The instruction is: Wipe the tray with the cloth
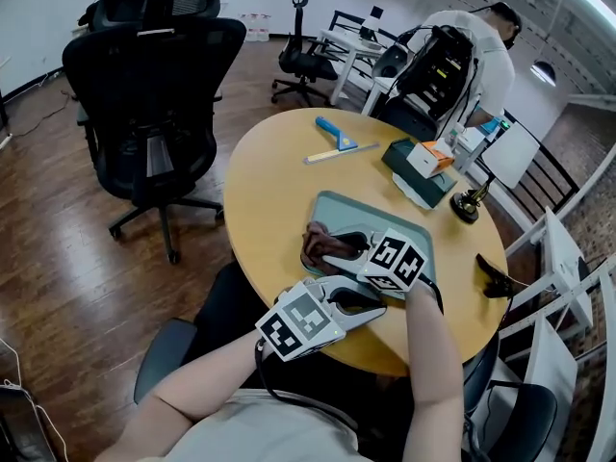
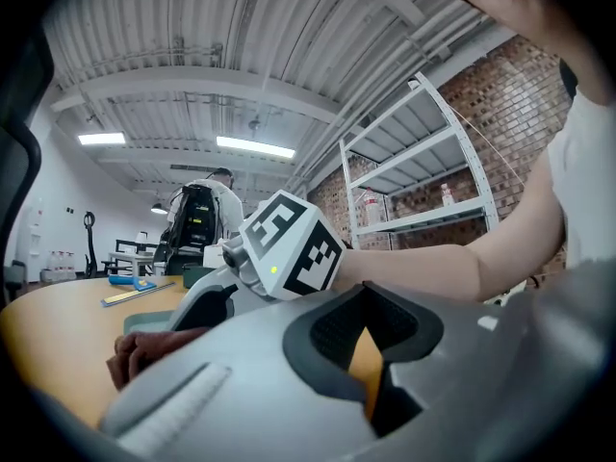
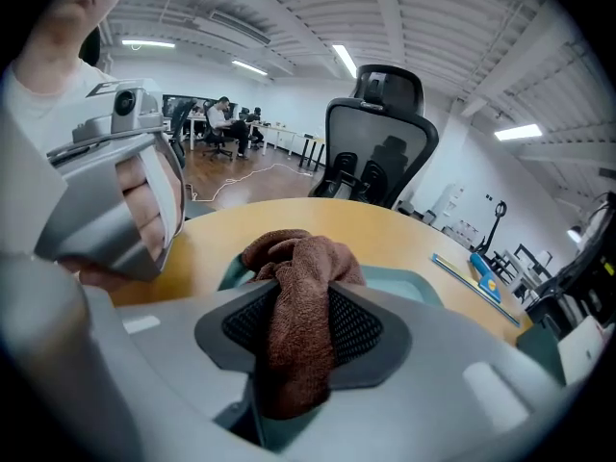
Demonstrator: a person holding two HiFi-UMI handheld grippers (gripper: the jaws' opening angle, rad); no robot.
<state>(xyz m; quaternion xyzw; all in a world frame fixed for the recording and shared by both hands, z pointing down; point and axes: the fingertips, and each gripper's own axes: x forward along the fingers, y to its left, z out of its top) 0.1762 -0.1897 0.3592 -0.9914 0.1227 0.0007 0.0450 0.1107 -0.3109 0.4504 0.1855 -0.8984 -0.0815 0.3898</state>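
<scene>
A grey-green tray [image 1: 390, 219] lies on the round wooden table in the head view. A crumpled brown cloth [image 1: 320, 243] rests on its left end. My right gripper [image 1: 339, 249] reaches in from the right and is shut on the cloth [image 3: 303, 277], which bulges between its pads above the tray [image 3: 409, 283]. My left gripper [image 1: 373, 301] hovers at the table's near edge, just in front of the tray, jaws together and empty. In the left gripper view, the left gripper [image 2: 371, 352] looks past the right gripper [image 2: 188, 318] to the cloth [image 2: 144, 350].
At the far side of the table lie a blue scraper [image 1: 336, 134] and a yellow strip [image 1: 342, 152]. A dark green box [image 1: 416, 171] with a white-and-orange carton sits at the right. A black clip [image 1: 496, 275] lies at the right edge. Office chairs [image 1: 159, 94] stand on the left.
</scene>
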